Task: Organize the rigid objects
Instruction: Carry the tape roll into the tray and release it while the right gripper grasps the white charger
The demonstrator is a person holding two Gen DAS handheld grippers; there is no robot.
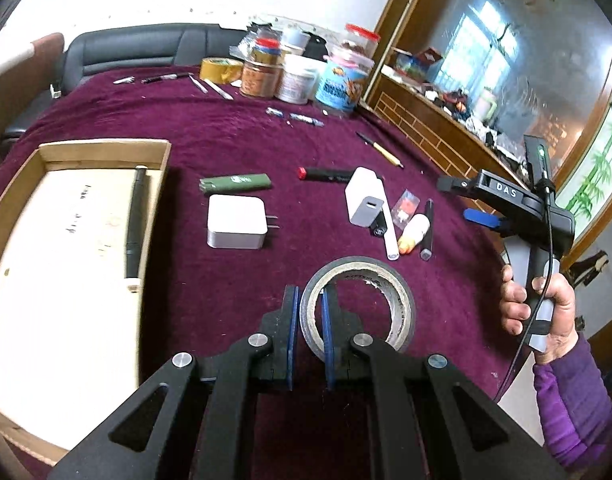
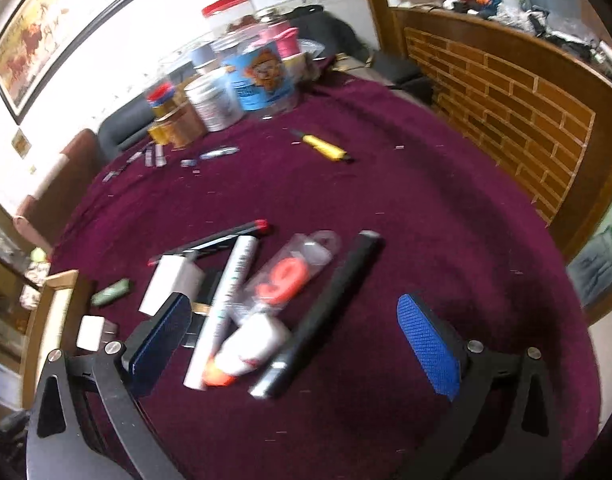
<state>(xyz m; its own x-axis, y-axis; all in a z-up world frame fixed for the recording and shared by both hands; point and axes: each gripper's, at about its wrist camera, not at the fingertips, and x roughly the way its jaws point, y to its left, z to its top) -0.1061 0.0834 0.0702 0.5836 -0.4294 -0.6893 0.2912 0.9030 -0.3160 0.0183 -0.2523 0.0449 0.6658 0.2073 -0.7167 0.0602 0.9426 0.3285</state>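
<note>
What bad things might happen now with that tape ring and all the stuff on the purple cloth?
1. The left hand-held gripper pinches only one wall of the tape roll, one finger inside the ring and one outside, so the roll might swing or slip when lifted.
2. The right hand-held gripper is wide open over a crowded pile: the white tube, glue bottle and black marker lie touching, so closing may catch or knock several.
</note>
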